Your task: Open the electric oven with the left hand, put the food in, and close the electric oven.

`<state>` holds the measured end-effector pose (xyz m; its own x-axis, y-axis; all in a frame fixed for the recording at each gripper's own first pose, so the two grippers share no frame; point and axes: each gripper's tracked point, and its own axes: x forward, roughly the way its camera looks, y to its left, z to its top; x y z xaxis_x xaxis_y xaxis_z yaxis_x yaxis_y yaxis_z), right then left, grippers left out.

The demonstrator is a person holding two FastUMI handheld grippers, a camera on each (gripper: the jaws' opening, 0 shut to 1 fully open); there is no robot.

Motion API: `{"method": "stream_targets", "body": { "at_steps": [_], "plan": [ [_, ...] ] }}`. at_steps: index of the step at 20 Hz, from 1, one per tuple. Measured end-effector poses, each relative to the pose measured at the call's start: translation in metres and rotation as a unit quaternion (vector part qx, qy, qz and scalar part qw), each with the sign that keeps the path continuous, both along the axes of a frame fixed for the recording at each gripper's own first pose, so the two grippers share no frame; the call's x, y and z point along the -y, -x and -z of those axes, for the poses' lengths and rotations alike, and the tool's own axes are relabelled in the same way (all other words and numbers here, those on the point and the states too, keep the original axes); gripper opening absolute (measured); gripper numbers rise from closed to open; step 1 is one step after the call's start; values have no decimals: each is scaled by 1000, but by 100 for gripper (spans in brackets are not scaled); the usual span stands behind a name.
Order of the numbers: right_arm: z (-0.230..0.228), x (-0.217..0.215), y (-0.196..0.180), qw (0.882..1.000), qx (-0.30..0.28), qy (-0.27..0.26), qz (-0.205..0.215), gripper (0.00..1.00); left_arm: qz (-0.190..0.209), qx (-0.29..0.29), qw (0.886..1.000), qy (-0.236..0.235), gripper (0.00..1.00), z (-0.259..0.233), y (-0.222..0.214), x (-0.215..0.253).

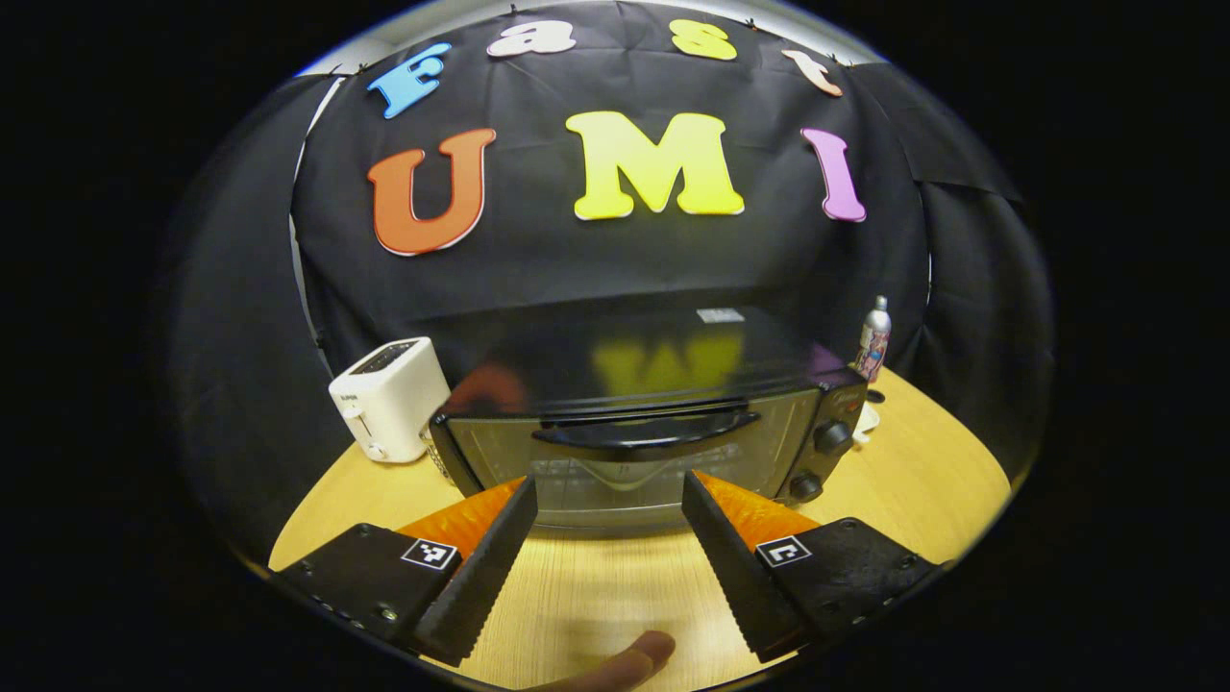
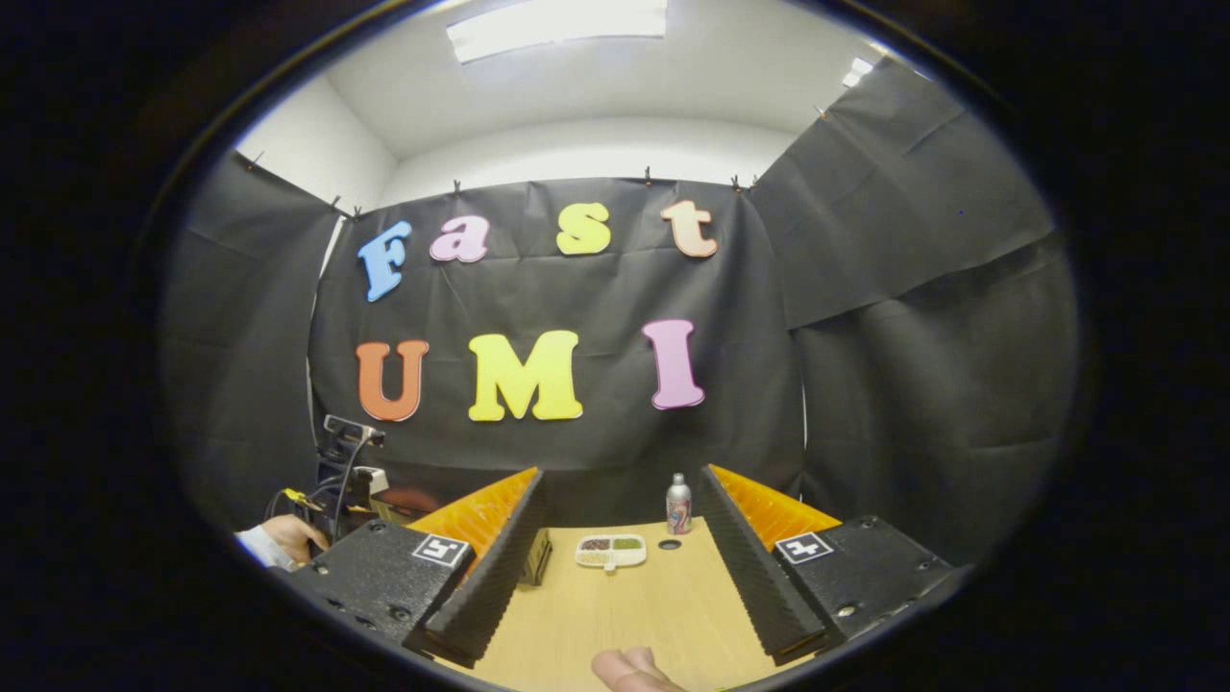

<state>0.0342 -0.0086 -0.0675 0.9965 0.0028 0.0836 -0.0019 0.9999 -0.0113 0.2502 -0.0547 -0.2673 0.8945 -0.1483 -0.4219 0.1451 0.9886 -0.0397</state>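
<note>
Oven sits straight ahead of the left tool, its door shut, on a pale wooden surface. In the left gripper view the tool's two fingers stand wide apart, holding nothing, and point at the lower part of the glass door. A dark curved handle runs across the top of the door, above and between the fingertips, not touched by them. Two round knobs sit one above the other on the oven's panel, just past the right finger. A white toaster stands beside the oven, beyond the left finger. A spray can stands behind the oven's far right corner. A fingertip of the holding hand shows at the bottom edge, between the fingers.

In the right gripper view the right tool is also spread open and empty, raised over the same surface. Ahead, between its fingers, lies a small white tray with compartments of food, green and dark portions among them. The spray can stands just behind the tray, to its right, and a small dark disc lies beside the tray. Far off past the left finger, a hand with a pale sleeve holds the other device.
</note>
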Motion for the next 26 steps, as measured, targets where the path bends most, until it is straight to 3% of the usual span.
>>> {"method": "stream_targets", "body": {
  "at_steps": [6, 16, 20, 26],
  "plan": [
    [-25, 2, 29, 1000, 15, 0, 10, 96, -24, 77, 996, 29, 96, -100, 50, -10],
    [-82, 8, 114, 997, 65, -7, 31, 95, -38, 163, 984, 58, 96, -227, 192, -35],
    [-87, 2, 130, 997, 69, -3, 27, 96, -37, 197, 978, 49, 96, -247, 241, -44],
    [-78, -18, 137, 998, 69, 6, 4, 96, -64, 205, 976, 44, 96, -234, 282, -58]
  ]
}}
